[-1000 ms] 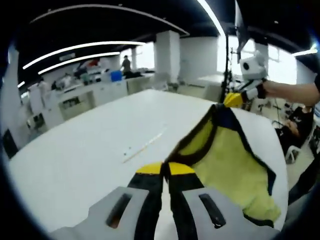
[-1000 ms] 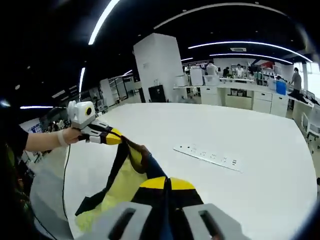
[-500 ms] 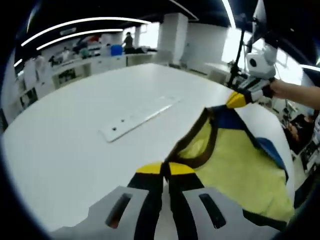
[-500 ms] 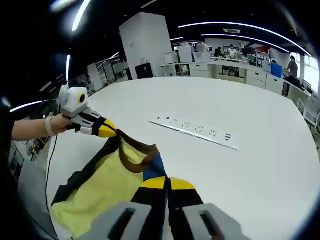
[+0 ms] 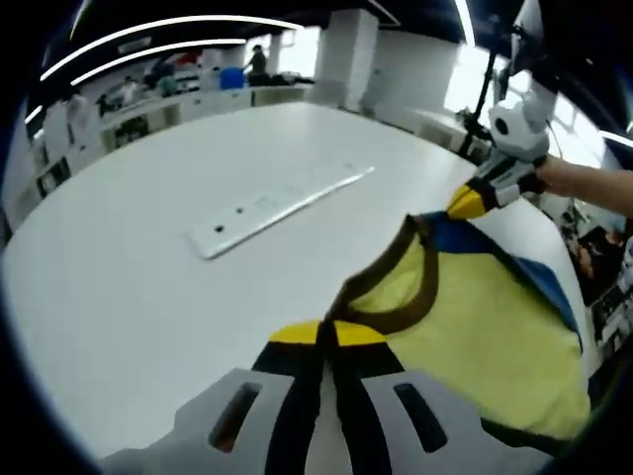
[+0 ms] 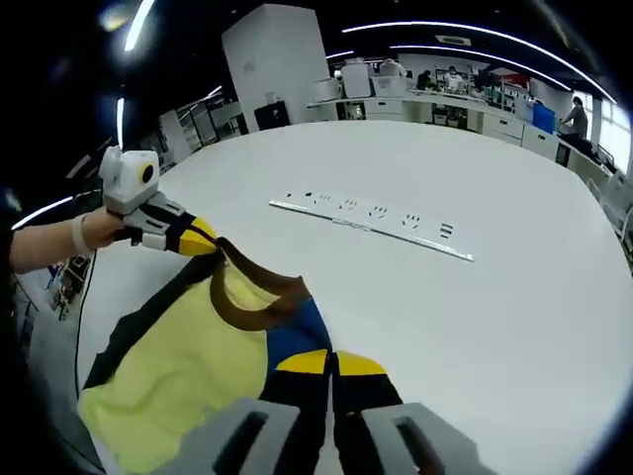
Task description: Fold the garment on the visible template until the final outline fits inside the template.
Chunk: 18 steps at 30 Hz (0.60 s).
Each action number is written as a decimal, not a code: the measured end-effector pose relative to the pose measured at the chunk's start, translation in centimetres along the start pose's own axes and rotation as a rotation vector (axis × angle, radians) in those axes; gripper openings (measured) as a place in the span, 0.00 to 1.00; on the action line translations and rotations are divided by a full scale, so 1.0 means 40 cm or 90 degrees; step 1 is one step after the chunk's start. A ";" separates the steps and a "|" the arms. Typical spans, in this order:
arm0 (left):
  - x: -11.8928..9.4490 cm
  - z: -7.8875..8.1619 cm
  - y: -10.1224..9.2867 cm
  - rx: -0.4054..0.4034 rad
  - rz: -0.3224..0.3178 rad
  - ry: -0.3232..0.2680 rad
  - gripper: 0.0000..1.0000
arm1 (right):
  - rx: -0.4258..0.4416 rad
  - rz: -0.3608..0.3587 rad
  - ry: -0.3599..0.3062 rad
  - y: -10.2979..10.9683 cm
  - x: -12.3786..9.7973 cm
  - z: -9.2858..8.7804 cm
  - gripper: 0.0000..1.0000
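Over the near edge of the white desk hangs a yellow shirt with dark brown collar trim and blue panels, stretched between the two claws. The left claw is clamped on the collar band at one shoulder; in the right gripper view it shows at the shirt's far shoulder, held by a hand. The right claw is clamped on the other shoulder, by the blue panel; the left gripper view shows it pinching the far corner of the neckline.

Beyond the shirt, further onto the desk, lies a long white power strip, well apart from the cloth. No template outline can be made out on the desk near the shirt.

By my reading, the step in hand is spreading: the shirt is held by both shoulders, its body draped below toward the desk edge, not yet laid flat. The next move likely calls for carrying both shoulders forward toward the power strip side, keeping the neckline taut, and lowering the cloth smooth before any fold begins.
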<state>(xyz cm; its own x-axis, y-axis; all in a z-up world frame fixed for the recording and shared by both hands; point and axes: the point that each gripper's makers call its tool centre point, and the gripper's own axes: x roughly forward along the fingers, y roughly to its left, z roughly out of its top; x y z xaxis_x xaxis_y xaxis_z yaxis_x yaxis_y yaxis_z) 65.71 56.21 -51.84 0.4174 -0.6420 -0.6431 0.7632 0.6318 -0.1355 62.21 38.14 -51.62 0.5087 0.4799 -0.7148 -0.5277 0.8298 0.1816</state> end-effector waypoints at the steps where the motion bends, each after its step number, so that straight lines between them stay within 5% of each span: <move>1: 0.004 -0.002 -0.002 -0.007 -0.001 0.003 0.00 | -0.001 -0.001 0.001 -0.001 0.001 -0.002 0.00; 9: 0.006 -0.007 -0.012 0.000 -0.005 0.006 0.01 | 0.001 -0.004 0.013 -0.006 0.011 -0.024 0.00; 12: -0.002 -0.004 -0.014 0.006 -0.002 0.004 0.12 | -0.045 -0.002 0.000 -0.001 0.005 -0.016 0.00; 15: -0.011 0.002 -0.017 0.013 0.002 0.001 0.28 | -0.021 -0.009 -0.021 0.000 -0.002 0.000 0.27; 18: -0.026 0.020 -0.023 0.021 0.000 -0.012 0.37 | -0.031 -0.007 -0.042 0.010 -0.012 0.014 0.43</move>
<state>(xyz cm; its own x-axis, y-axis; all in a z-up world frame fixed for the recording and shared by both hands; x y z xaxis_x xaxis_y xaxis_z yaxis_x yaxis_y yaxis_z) 64.97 55.95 -50.44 0.4268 -0.6501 -0.6287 0.7788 0.6176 -0.1098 62.14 38.40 -50.83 0.5576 0.4896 -0.6704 -0.5530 0.8214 0.1399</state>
